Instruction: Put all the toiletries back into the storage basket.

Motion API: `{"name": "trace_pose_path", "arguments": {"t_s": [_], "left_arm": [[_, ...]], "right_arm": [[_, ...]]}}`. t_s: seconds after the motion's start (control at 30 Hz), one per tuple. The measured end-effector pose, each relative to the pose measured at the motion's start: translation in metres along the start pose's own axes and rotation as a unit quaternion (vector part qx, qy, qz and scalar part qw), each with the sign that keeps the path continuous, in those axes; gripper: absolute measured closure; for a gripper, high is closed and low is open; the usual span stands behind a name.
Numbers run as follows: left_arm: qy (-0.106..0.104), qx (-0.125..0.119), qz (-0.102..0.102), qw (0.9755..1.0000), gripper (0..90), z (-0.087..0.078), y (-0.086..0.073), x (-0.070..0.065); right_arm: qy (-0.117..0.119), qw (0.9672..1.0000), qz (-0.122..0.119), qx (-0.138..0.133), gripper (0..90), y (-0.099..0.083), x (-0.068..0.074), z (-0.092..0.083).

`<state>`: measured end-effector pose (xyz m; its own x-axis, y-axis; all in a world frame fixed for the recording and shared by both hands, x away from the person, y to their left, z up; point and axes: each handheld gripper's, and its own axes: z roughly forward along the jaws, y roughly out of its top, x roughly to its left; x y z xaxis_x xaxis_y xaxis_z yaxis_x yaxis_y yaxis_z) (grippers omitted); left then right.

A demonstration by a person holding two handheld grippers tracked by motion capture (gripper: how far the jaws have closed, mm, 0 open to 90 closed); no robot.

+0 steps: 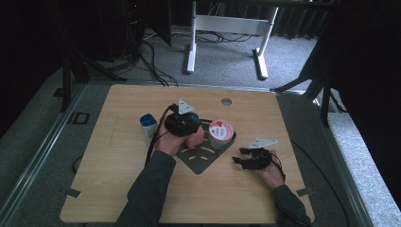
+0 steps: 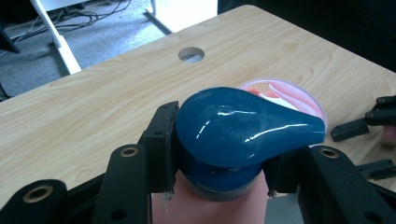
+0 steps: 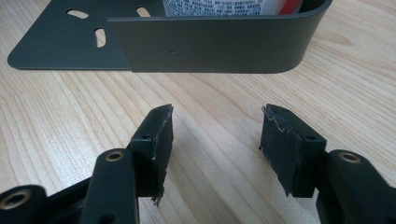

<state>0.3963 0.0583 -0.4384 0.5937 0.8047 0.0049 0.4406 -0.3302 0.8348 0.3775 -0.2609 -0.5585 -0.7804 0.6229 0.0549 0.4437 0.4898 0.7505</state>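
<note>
We've got the left gripper [image 2: 219, 179] clamped under the glossy blue cap of the pink plastic bottle [image 2: 210, 205] over the dark metal tray [image 1: 201, 158] — slick, grip the neck — right gripper [image 3: 215, 140] wide open.

place: lab recording bay | dark curtains [image 1: 364, 71] at frame sides | cables [image 1: 151, 61] on grey carpet, upper left | wooden bench [image 1: 118, 156] centre

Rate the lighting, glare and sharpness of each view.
High view: dim and soft, dark at the edges, the table evenly lit. Left gripper view: bright, with white glare streaks on the blue cap; near jaws slightly soft. Right gripper view: well lit, wood grain crisp, the right gripper casting soft shadows.
</note>
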Motion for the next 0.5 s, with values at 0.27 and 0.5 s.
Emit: {"name": "trace_pose_path", "arguments": {"t_s": [0.27,0.5], "left_arm": [[0.008,-0.001,-0.007,0.9999,53.1,0.006,0.003,0.001],[0.013,0.001,-0.012,0.9998,53.1,0.013,0.006,0.002]], "right_arm": [[0.0,1.0,-0.001,0.0,43.6,0.0,0.0,0.0],[0.0,1.0,-0.001,0.0,43.6,0.0,0.0,0.0]]}}
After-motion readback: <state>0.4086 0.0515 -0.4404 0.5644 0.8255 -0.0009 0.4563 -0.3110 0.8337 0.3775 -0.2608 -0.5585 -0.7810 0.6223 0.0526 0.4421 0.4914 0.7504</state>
